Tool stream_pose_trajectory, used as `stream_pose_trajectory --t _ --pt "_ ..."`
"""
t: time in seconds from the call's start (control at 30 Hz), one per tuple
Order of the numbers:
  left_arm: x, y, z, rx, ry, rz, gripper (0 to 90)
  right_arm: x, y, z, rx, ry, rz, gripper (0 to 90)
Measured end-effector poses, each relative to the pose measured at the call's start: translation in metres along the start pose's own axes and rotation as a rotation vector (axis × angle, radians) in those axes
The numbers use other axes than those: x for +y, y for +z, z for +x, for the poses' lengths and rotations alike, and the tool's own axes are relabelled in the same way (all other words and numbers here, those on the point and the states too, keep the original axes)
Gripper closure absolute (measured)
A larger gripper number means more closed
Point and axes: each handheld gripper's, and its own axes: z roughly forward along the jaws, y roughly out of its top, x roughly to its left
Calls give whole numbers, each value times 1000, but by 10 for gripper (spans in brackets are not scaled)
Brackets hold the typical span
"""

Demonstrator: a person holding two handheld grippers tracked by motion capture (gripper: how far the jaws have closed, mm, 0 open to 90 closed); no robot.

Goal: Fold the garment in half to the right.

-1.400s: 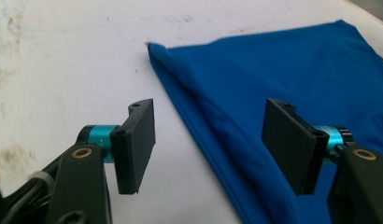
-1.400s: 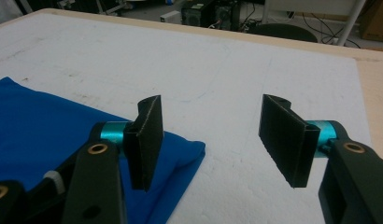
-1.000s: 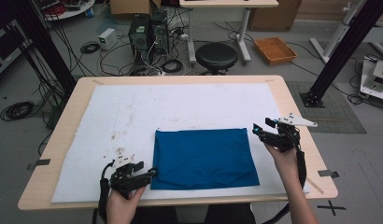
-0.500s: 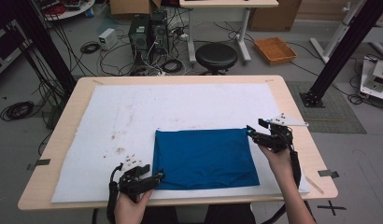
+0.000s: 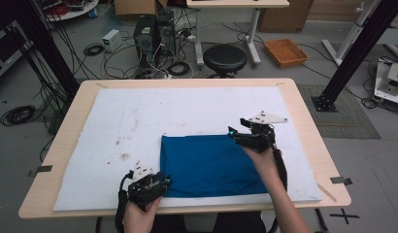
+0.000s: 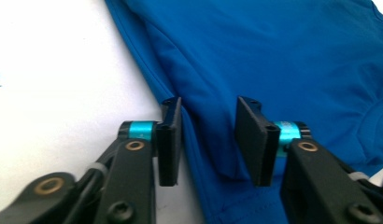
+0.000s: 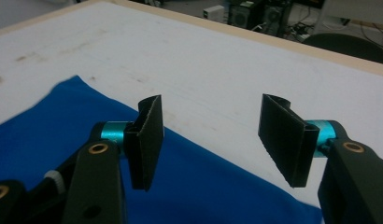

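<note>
— Cloth (image 5: 211, 165) first: where does it lie from each gripper?

— Blue and folded, it sits on the near half of the white mat (image 5: 187, 111), its long axis running from 9 o'clock to 3 o'clock across the table (image 5: 304, 102). The left gripper (image 5: 158, 183) is at its near-left corner, around 7 o'clock of the fold. The right gripper (image 5: 241, 138) hangs over the far-right corner, around 1 o'clock.

— Which one is closer to taking hold?

— The left. In the left gripper view its jaws have just been closing and a raised ridge of the cloth's edge stands between them, but I see a sliver of gap on either side, so I'd call them part-way in and not yet pinching. That view is close and a bit soft, so a light touch on one pad is possible.

— And the right?

— Jaws wide apart, nothing between them; in the right gripper view the far hem runs beneath them, the bare mat beyond at 12 o'clock.

— Surface and room?

— The mat is stained at 9 o'clock of the cloth. Past the table stand a round stool (image 5: 225, 57), computer towers (image 5: 153, 36) with tangled cables and an orange tray (image 5: 286, 51) on the floor.
</note>
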Motion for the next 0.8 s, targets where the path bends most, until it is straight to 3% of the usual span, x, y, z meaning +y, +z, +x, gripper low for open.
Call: stream_pose_trajectory --t 0.17,0.2,0.23,0.27,0.3,0.43,0.67,0.8 --pt "-1 -1 1 6 -6 -6 681 13 37 27 42 -31 42 462" --pt "-2 -1 1 5 -11 -10 681 13 37 27 42 -31 42 462" --pt "-2 -1 2 5 -8 -12 682 18 53 39 53 -66 67 488" --pt "-2 -1 2 5 -8 -12 681 18 53 39 53 -66 67 488" --pt "-3 -1 2 3 -12 -14 682 22 68 51 67 -88 84 507" --pt "-3 -1 3 1 -12 -18 682 31 97 72 112 -110 128 533" --pt "-4 -1 2 4 -13 -26 686 36 148 101 202 -90 214 624" --pt "-5 -1 3 4 -14 -28 699 35 174 116 215 -92 254 667"
